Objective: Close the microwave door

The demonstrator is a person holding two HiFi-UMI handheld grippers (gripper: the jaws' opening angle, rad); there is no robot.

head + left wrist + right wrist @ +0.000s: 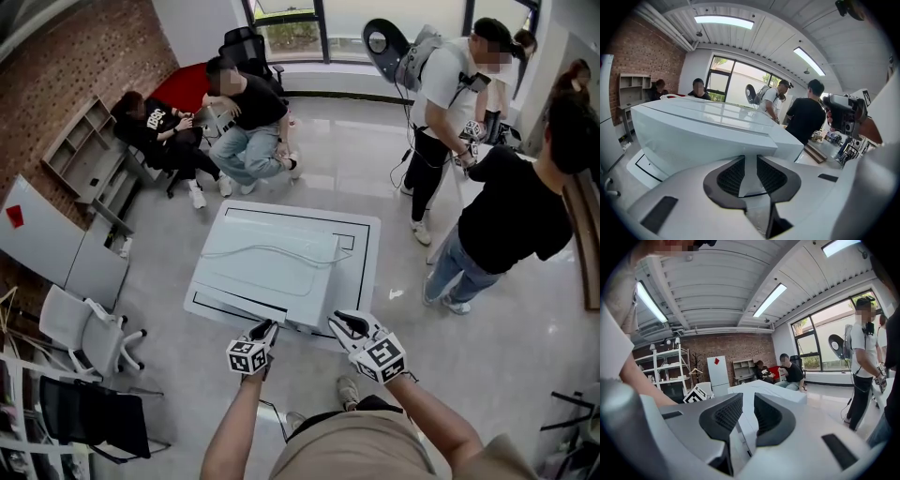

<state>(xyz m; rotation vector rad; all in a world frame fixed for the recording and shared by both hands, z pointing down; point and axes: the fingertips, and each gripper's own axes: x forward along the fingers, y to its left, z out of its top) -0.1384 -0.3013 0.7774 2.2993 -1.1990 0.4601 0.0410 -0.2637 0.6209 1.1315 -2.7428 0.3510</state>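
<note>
Desk: Where's the microwave [272,258]?
Photographer: At the white table's [361,253] near edge. The left gripper [265,331] pinches its door [746,176] edge; the right gripper [345,323] is narrowly parted and empty. The door is rigid and swings lightly (likely): push its free edge.

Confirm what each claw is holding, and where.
Left claw looks pinched on the microwave's white front edge, which fills its gap. Right claw holds nothing: jaws apart at that edge.
</note>
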